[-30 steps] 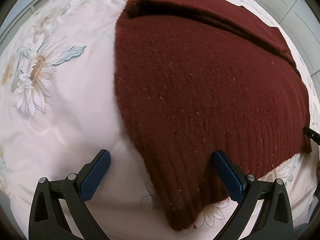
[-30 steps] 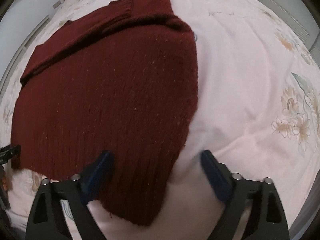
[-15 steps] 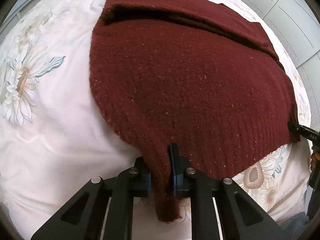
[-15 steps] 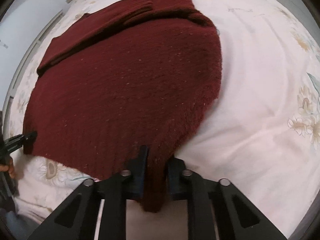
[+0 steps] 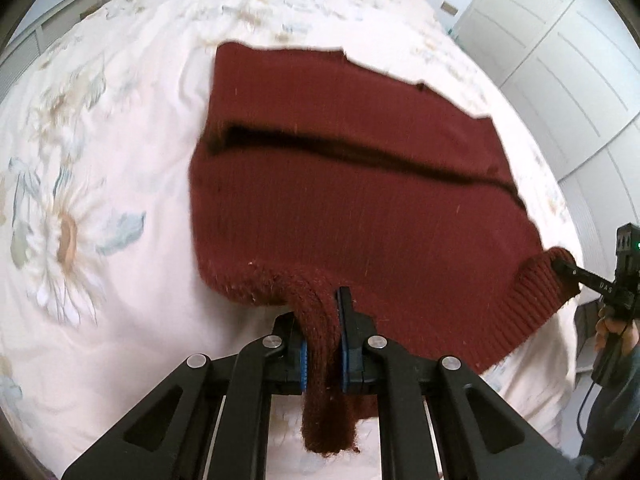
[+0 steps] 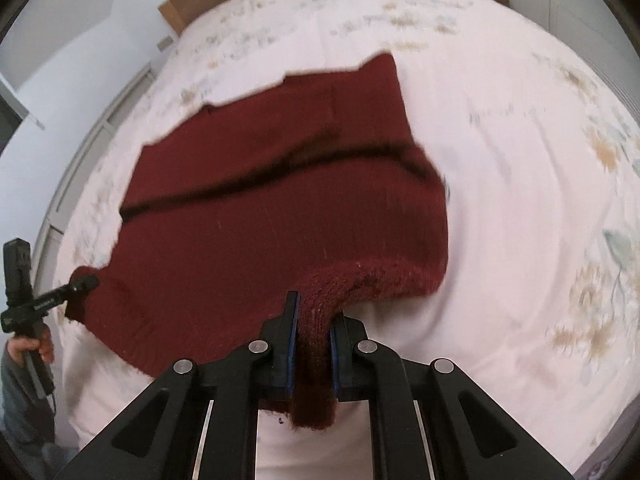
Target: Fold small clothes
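A dark red knitted sweater (image 5: pixel 360 200) (image 6: pixel 280 220) lies on a bed, its sleeves folded across the body. My left gripper (image 5: pixel 323 320) is shut on the sweater's near left hem corner, and a tail of ribbed knit hangs below the blue pads (image 5: pixel 345 354). My right gripper (image 6: pixel 314 322) is shut on the near right hem corner in the same way. Both corners are lifted off the bed, so the hem sags between them. Each view shows the other gripper at its side edge, pinching the far hem corner (image 5: pixel 560 264) (image 6: pixel 82 282).
The bed has a pale pink floral cover (image 5: pixel 100 200) (image 6: pixel 540 200) with bare cloth all round the sweater. A wooden headboard (image 6: pixel 192 4) stands at the far end. White wardrobe doors (image 5: pixel 560 60) line one side. A person's hand (image 6: pixel 30 346) grips the other tool's handle.
Both grippers went from open around the hem corners to shut on them. They then rose and tilted up, pulling the hem off the bed; more of the bed's far end now shows.
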Demonstrator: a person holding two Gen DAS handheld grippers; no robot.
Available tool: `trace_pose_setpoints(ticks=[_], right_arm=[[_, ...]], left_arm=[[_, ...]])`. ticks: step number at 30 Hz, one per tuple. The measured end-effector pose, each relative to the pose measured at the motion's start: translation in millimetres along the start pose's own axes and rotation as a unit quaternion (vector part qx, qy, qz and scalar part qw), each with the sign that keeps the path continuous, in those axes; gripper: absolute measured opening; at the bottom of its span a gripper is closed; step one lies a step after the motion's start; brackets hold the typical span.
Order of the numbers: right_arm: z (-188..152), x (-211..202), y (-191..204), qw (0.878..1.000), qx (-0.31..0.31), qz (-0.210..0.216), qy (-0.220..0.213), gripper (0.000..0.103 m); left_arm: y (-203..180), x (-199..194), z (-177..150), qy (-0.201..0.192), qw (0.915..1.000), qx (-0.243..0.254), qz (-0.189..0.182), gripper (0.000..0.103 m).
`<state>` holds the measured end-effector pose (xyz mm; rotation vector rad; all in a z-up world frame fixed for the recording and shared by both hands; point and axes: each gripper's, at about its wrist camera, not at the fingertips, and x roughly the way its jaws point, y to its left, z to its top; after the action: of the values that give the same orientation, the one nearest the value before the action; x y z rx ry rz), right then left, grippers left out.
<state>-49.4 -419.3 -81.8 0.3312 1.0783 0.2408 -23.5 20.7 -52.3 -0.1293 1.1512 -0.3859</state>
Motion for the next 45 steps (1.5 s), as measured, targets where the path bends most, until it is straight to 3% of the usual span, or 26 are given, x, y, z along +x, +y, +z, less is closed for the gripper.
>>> trace_pose_setpoints(ticks=[8, 13, 18, 24, 29, 35, 41, 42, 43, 44, 45], right_arm=[[61, -17, 3, 0.998, 0.017, 0.017, -0.059, 0.012], [106, -19, 2, 0.993, 0.043, 0.025, -0.103, 0.012], [145, -9, 7, 0.993, 0.038, 0.008, -0.113, 0.012], [181, 19, 4, 0.995, 0.035, -0.02, -0.095, 0.012], [199, 63, 0, 0.997, 0.029, -0.048, -0.052, 0.012], [205, 110, -11, 0.997, 0.04, -0.067, -0.013, 0.012], [198, 132, -18, 0.997, 0.048, -0.061, 0.006, 0.015], [197, 132, -17, 0.997, 0.045, -0.064, 0.004, 0.018], [196, 131, -16, 0.997, 0.042, -0.067, 0.0, 0.029], [196, 129, -15, 0.997, 0.041, -0.07, -0.005, 0.036], [196, 127, -14, 0.997, 0.039, -0.07, -0.01, 0.054]], left_arm=[[19, -31, 57, -0.058, 0.9973, -0.043, -0.016, 0.009], [27, -39, 104, -0.091, 0.9943, -0.057, -0.002, 0.009], [25, -29, 145, -0.099, 0.9938, -0.047, 0.02, 0.009], [28, -2, 177, -0.09, 0.9938, -0.04, 0.052, 0.009], [35, 43, 193, -0.063, 0.9939, -0.034, 0.084, 0.009], [41, 91, 193, -0.031, 0.9903, -0.033, 0.132, 0.01], [41, 114, 192, -0.004, 0.9848, -0.027, 0.172, 0.014], [39, 115, 192, -0.004, 0.984, -0.023, 0.177, 0.017], [37, 116, 193, -0.002, 0.9834, -0.017, 0.181, 0.02], [35, 115, 193, -0.002, 0.9838, -0.013, 0.179, 0.03], [32, 113, 193, -0.005, 0.9849, -0.007, 0.173, 0.047]])
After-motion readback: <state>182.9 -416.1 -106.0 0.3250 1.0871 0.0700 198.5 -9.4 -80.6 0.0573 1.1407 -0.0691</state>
